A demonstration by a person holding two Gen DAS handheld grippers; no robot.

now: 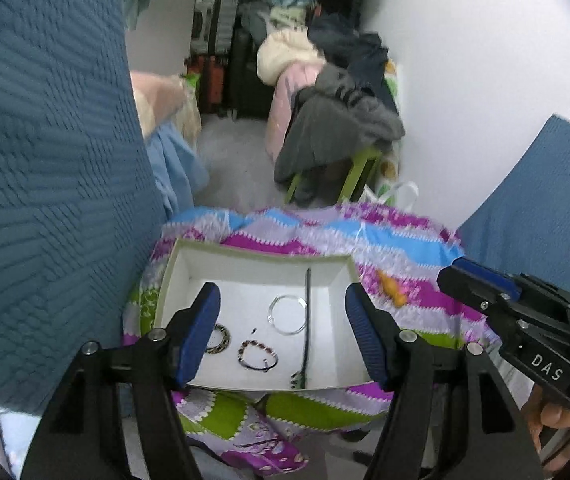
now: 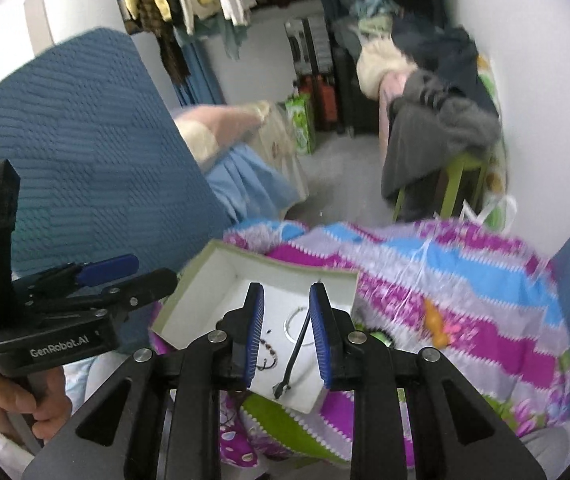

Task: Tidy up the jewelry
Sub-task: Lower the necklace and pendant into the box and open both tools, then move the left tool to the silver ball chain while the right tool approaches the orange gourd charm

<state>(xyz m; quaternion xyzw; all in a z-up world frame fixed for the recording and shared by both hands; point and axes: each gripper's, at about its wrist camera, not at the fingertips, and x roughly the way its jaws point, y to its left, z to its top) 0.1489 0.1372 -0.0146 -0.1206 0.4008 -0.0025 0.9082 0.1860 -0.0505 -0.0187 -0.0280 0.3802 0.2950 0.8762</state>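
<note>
White walls (image 1: pixel 465 80), grey floor (image 1: pixel 237 160), clothes-heaped green stool (image 1: pixel 361 168).

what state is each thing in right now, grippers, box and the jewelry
left gripper: open, empty, over the box
right gripper: open, empty, over the box
white box: lidless, resting on the patterned blanket
clear bangle: lying flat in the box
beaded bracelet: lying flat in the box
patterned ring bangle: in the box, partly hidden by a finger
black cord: stretched out in the box
orange piece: outside the box, on the blanket
</note>
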